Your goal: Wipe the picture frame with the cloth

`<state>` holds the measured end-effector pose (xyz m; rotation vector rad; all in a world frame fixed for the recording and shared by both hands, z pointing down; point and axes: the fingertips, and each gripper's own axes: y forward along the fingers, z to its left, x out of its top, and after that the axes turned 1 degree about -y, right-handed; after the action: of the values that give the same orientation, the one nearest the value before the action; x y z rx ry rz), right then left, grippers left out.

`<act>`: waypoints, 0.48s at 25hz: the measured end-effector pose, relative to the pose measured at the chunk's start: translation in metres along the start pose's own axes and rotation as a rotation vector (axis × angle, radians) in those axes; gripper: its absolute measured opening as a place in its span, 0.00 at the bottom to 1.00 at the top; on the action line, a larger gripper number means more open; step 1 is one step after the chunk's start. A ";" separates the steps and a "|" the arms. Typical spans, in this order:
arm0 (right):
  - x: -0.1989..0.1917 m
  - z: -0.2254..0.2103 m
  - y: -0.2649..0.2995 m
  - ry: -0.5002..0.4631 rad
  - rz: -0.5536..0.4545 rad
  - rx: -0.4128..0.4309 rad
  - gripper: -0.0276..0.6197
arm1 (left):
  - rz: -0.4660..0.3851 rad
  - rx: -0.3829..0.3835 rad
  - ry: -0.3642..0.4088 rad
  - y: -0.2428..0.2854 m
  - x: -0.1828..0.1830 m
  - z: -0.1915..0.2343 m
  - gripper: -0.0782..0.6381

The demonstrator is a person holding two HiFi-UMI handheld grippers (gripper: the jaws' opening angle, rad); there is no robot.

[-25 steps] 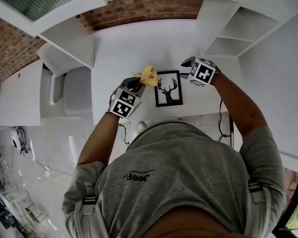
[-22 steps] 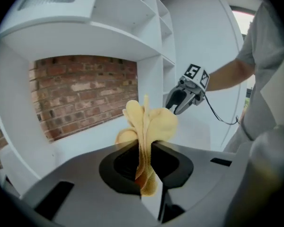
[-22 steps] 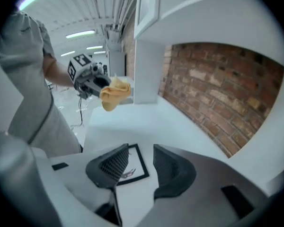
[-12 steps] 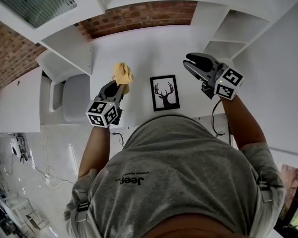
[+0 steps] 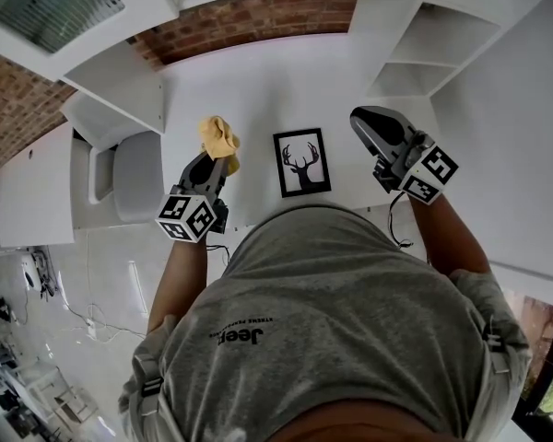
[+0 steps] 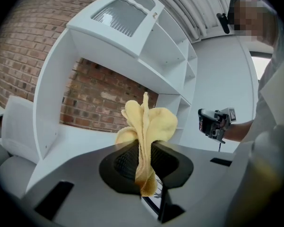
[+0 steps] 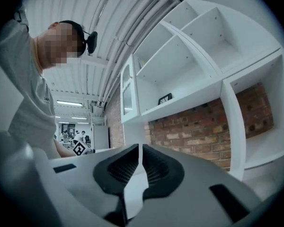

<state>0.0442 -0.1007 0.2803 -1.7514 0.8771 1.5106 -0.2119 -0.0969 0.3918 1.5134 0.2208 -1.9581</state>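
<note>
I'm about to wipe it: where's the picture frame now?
Head view: the picture frame lies flat on the white desk, near its front edge, right of the cloth.

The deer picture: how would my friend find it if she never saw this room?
Look at the white desk below the brick wall. Near its front edge a picture frame lies flat. Its black border and antlered deer set it apart from the yellow cloth in the left tool.
</note>
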 end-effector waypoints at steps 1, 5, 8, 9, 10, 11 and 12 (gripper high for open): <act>-0.010 -0.004 -0.002 0.003 0.022 -0.022 0.10 | 0.001 -0.002 0.000 0.000 -0.003 -0.002 0.20; -0.052 -0.024 -0.010 0.042 0.097 -0.099 0.07 | 0.015 -0.005 -0.006 0.002 -0.016 -0.008 0.20; -0.068 -0.032 -0.014 0.068 0.126 -0.127 0.07 | 0.019 -0.003 -0.012 0.002 -0.020 -0.007 0.20; -0.070 -0.033 -0.014 0.069 0.132 -0.131 0.07 | 0.018 -0.001 -0.012 0.002 -0.020 -0.007 0.20; -0.072 -0.035 -0.014 0.066 0.138 -0.134 0.07 | 0.017 0.002 -0.012 0.002 -0.019 -0.005 0.20; -0.073 -0.037 -0.014 0.062 0.143 -0.136 0.07 | 0.015 0.004 -0.012 0.002 -0.018 -0.004 0.20; -0.073 -0.038 -0.014 0.059 0.145 -0.138 0.07 | 0.013 0.006 -0.012 0.003 -0.017 -0.003 0.20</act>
<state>0.0686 -0.1192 0.3575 -1.8743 0.9680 1.6545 -0.2058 -0.0906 0.4074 1.5035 0.1997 -1.9589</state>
